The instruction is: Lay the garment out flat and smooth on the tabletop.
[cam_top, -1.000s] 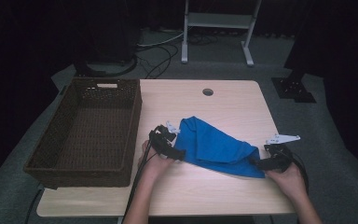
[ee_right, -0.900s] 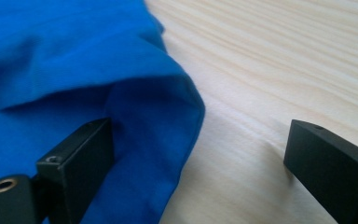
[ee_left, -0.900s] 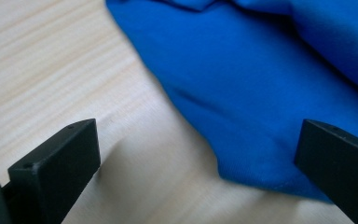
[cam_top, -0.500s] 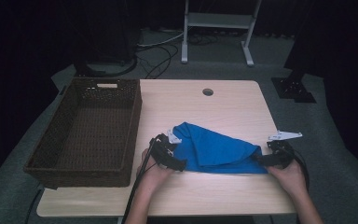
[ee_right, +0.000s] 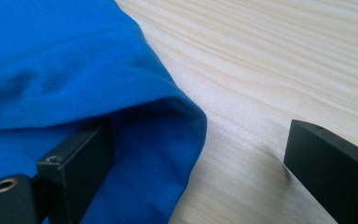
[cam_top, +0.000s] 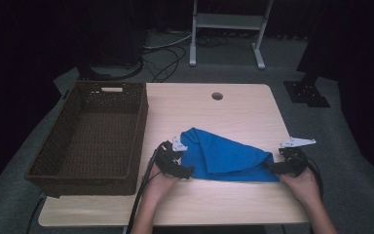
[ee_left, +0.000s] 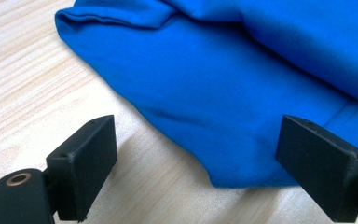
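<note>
A crumpled blue cloth (cam_top: 224,158) lies on the near half of the wooden table (cam_top: 214,117). My left gripper (cam_top: 187,171) sits at the cloth's near left corner. In the left gripper view its jaws (ee_left: 200,140) stand apart, and the corner of the cloth (ee_left: 242,84) lies between them, untouched by the pads. These jaws have just been closing a little. My right gripper (cam_top: 269,168) is at the cloth's right corner. In the right gripper view it (ee_right: 200,140) is open, with a fold of cloth (ee_right: 65,70) draped against one jaw and bare wood before the other.
A dark wicker basket (cam_top: 139,131) stands along the table's left side, close to my left hand. A round cable hole (cam_top: 217,96) is in the far middle of the table. Beyond the table, cables and a metal stand's legs (cam_top: 226,34) are on the grey floor.
My left gripper has slid toward the near edge and slightly right, along the cloth's left side to its near corner. The cloth lies a bit flatter. The right gripper has stayed put.
</note>
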A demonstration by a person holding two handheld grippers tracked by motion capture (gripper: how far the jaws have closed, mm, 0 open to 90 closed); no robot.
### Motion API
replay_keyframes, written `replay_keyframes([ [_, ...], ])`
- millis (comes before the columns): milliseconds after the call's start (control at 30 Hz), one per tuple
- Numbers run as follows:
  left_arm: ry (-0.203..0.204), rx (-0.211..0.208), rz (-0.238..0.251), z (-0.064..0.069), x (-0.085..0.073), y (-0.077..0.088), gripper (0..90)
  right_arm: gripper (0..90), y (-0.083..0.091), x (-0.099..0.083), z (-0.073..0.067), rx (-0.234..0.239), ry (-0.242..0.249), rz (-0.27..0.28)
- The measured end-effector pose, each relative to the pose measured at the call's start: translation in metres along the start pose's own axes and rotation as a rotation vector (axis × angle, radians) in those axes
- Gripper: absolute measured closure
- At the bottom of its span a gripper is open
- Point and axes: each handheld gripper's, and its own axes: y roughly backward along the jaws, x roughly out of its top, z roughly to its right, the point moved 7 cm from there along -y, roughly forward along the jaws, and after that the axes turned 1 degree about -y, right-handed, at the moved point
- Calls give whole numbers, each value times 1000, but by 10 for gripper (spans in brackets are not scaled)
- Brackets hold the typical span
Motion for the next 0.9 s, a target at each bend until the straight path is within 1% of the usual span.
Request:
replay_keyframes([
  [33,0,0,0,0,0,0,118,77,0,0,0,0,0,0],
  [67,0,18,19,-1,4,1,118,76,0,0,0,-1,3,0],
  [133,-2,34,23,-4,7,0,117,76,0,0,0,0,3,0],
  [233,-12,64,-5,-9,8,-6,110,76,0,0,0,-1,5,0],
  [267,-8,64,-15,-11,7,-9,110,76,0,0,0,-2,5,0],
  [333,12,52,-20,-11,6,-8,101,76,0,0,0,-4,8,1],
  [467,-3,49,-45,-8,4,-4,101,76,1,-1,-2,-1,11,-2],
  [567,-12,44,-49,-4,1,-1,101,76,2,-2,-4,-1,20,-4],
  [733,2,20,-39,-1,-5,3,101,76,5,-4,-8,-5,35,-9],
  [800,2,16,-41,-1,-6,4,101,76,5,-4,-9,-6,39,-12],
  [900,-3,21,-46,1,-9,8,101,76,6,-4,-13,-2,46,-21],
])
